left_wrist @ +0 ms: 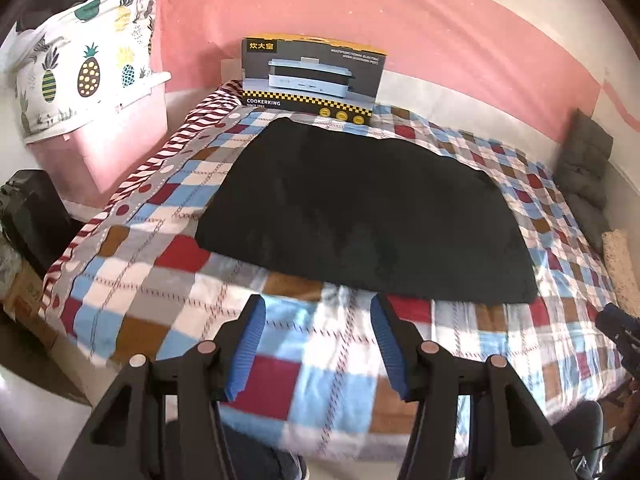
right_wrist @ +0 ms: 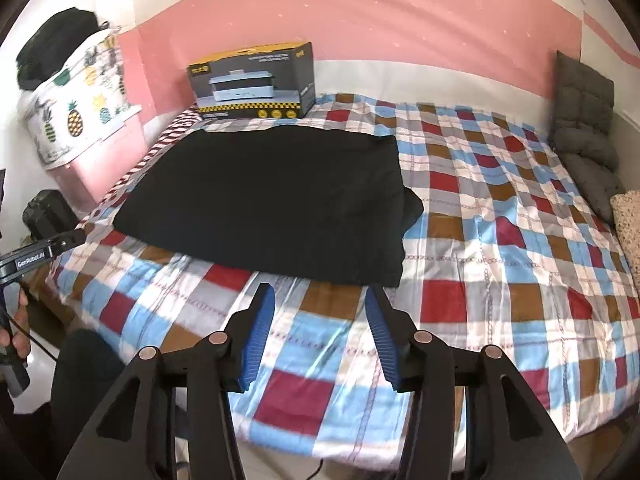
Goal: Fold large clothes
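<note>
Two grippers, left (left_wrist: 316,320) and right (right_wrist: 320,312), both with jaws apart and gripping nothing, poised over the near edge of the bed (right_wrist: 500,208). Folded black garment (right_wrist: 272,204) flat on the checked bedspread, left of middle, just beyond the blue pads (left_wrist: 248,344). At the far end, against the pink wall, a cooker box (left_wrist: 314,74). Far right, a grey cushion (right_wrist: 584,120).

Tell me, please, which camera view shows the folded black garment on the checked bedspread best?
The right wrist view: the folded black garment lies whole and sharp there, with its stacked layers showing along the right edge. The left wrist view also shows all of it, but more stretched, with its layers harder to tell apart.
</note>
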Tool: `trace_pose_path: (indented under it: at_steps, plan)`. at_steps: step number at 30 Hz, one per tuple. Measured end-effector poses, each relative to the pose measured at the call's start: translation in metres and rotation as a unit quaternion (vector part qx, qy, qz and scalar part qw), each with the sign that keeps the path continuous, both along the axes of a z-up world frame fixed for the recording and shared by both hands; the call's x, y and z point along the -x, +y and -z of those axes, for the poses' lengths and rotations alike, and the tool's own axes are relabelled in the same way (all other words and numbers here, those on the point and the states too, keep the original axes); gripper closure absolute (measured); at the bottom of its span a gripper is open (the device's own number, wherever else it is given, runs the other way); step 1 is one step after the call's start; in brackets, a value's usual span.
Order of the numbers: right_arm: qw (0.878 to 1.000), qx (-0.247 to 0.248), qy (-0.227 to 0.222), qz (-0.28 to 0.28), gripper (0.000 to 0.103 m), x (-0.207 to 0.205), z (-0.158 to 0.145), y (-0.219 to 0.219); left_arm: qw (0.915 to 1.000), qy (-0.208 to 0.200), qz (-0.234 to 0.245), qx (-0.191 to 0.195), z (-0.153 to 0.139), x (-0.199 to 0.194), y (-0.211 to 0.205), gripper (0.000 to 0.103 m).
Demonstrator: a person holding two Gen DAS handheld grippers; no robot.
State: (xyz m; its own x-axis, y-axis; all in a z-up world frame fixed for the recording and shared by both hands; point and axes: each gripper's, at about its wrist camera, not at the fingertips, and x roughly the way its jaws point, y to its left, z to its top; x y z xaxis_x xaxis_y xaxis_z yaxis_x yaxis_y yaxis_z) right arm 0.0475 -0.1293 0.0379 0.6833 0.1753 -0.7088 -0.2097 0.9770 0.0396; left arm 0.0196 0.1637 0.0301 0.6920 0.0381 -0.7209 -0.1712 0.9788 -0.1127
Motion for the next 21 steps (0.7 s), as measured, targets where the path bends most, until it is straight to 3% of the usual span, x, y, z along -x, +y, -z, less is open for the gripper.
trace_pose_path:
  at_steps: [8,21]
  plan:
    - [1.000,0.017,-0.011,-0.021,0.054,0.037,0.001,0.014,0.9999,-0.009,0.001,-0.011,-0.009,0.035,-0.022,0.046]
    - [1.000,0.025,-0.007,-0.016,0.054,0.046,0.005,0.019,0.9996,0.018,0.020,-0.006,0.006,0.039,-0.038,0.046]
